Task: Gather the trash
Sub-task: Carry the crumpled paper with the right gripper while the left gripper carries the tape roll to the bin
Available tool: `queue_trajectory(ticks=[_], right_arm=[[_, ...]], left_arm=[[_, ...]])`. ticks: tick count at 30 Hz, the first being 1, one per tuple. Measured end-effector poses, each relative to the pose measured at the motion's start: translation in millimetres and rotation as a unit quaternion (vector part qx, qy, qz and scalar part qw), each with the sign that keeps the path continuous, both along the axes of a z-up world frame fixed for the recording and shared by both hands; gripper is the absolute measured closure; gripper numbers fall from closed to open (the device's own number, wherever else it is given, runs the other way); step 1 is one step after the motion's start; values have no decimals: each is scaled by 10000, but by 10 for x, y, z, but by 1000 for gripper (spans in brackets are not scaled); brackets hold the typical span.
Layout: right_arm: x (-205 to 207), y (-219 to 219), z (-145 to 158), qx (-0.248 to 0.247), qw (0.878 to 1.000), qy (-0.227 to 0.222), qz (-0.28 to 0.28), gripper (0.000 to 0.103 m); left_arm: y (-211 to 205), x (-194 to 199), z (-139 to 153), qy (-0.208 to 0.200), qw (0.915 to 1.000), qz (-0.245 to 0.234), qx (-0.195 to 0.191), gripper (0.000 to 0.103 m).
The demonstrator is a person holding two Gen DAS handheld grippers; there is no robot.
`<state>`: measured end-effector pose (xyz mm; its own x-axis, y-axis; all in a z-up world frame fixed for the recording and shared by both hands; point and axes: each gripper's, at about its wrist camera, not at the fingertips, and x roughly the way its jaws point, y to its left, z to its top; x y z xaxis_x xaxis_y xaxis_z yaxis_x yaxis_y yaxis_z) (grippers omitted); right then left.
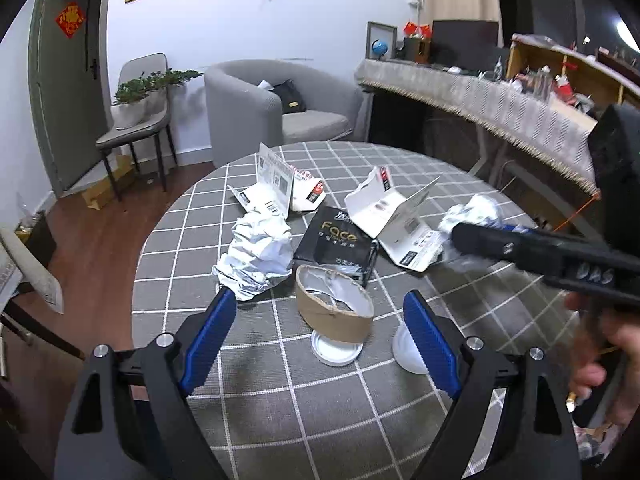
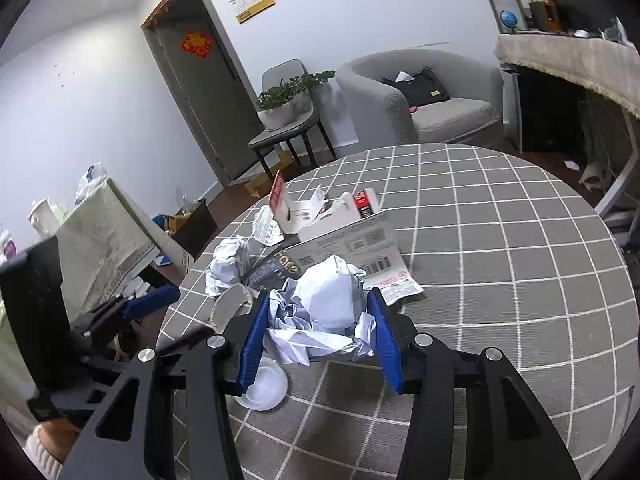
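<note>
Left wrist view first: the left gripper (image 1: 320, 340) hangs wide apart over the checked table (image 1: 460, 168), nothing between its blue pads (image 1: 208, 340). Just past the fingertips sits a crushed brown paper cup (image 1: 334, 312), tipped on its side, resting on a white lid (image 1: 334, 350). A second white lid (image 1: 406, 354) peeks out beside the right pad. Further back, left to right: a crumpled silver-white wrapper (image 1: 256, 258), a black packet (image 1: 336, 240) lettered "Face", and an opened white carton (image 1: 394, 216). Another torn carton (image 1: 276, 188) stands behind the wrapper. At the right edge the right gripper (image 1: 460, 240) reaches in, blurred, its tip against a white paper wad (image 1: 474, 210) near the table's edge. A hand (image 1: 596, 356) shows below it.

Over to the right wrist view: the right gripper (image 2: 320, 336) is clamped on the paper wad (image 2: 328, 308), both blue pads (image 2: 254, 344) pressing into its sides, the paper bulging up between them. It sits at or just over the tablecloth (image 2: 500, 260); I cannot tell which. A white lid (image 2: 266, 390) lies under the left finger. Beyond the wad are the printed carton (image 2: 360, 252), the black packet (image 2: 280, 268), the silver wrapper (image 2: 228, 264) and the torn carton (image 2: 320, 208). The cup (image 2: 230, 308) edges in at left, with the left gripper (image 2: 148, 304) just beside it.
</note>
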<state>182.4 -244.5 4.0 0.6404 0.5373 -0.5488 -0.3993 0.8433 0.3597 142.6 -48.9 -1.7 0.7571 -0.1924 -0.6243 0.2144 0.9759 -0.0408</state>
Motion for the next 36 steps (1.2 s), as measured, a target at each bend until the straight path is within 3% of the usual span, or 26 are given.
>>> queue_trajectory(ticks=[5,16,20,31,36], right_arm=[[36,-54,34,166,9998,-9,-98,53],[79,-75,36,328,9993,12,-186,53],[67,-33,39,329,9993,-2,-151,53],[11,159,222,322,9991,-234,-118,53],[-43,338,293,333,9989,-317,-64,53]], left_arm=[[-88,79,-58,66,9997,166,192,21],[-163,196,-142,335,9990,141,250,55],[-140,184,-144,356,9990,102,231,57],[125,-21,131,-105,9977,-141,-653,57],[417,-126,164,-267,9946,61,-999,57]])
